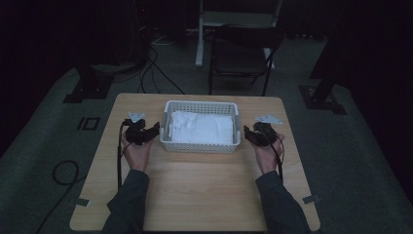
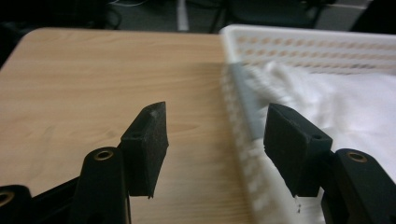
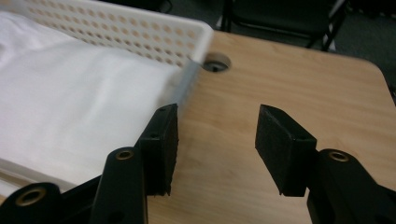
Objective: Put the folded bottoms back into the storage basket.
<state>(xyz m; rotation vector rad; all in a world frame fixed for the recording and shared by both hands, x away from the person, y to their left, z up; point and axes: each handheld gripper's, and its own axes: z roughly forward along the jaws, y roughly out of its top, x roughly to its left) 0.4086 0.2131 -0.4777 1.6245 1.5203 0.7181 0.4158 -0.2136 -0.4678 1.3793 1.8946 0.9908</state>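
basket [image 1: 200, 142]: one, white, bench [image 1: 195, 195] centre | cloth [image 1: 202, 127]: white, inside | left gripper [image 1: 144, 134] at 9 o'clock, right gripper [image 1: 252, 135] at 3 o'clock, jaws wide, empty | writing: none legible

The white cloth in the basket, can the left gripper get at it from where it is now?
Probably yes. The left gripper is open beside the basket, which has no lid, and nothing covers the white cloth. It would only need to clear the basket's wall.

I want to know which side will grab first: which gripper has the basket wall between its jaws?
The left gripper: its jaws straddle the basket wall. The right gripper's stand over bare table.
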